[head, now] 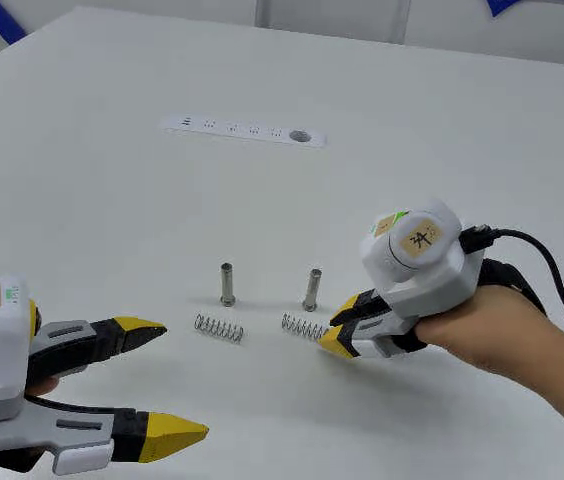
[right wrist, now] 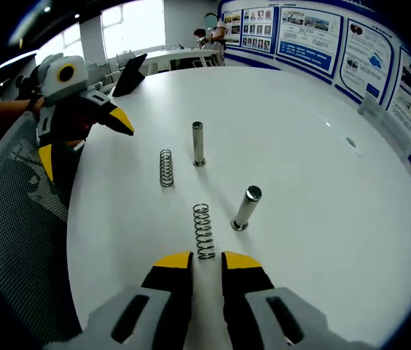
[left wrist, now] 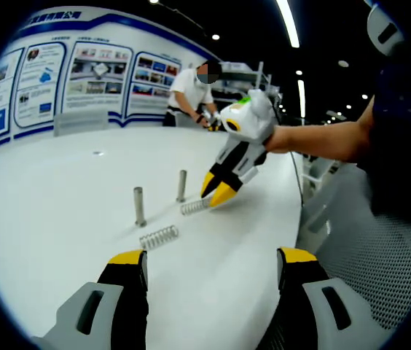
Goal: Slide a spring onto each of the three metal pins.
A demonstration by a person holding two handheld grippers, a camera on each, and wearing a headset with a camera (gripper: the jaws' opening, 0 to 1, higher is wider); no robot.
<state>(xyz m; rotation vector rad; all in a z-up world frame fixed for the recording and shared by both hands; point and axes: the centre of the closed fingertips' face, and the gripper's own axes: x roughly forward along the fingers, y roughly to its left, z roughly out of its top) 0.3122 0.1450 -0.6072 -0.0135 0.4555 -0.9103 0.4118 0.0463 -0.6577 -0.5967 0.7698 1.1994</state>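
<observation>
**A:** Fingers first. How do they stand on the left gripper [head: 182, 378]?
**B:** They are spread wide and hold nothing. It sits low over the table [head: 82, 200] at the near left, well apart from the parts.
**A:** Next along?
**B:** The left spring [head: 219, 328] lies flat on the table, just in front of the left pin [head: 227, 283]. The pin stands upright and its shaft is bare.
**A:** Then?
**B:** The right pin [head: 312, 289] is also upright and bare. The right spring [head: 302, 326] lies flat just in front of it.
**A:** And the right gripper [head: 340, 325]?
**B:** Its fingers are narrow, with a slim gap left between them. In the right gripper view the near end of the right spring sits at the mouth of that gap. I can't tell whether the tips touch it.
**A:** Anything beyond?
**B:** A power strip [head: 244, 130] lies on the far side of the table.
</observation>
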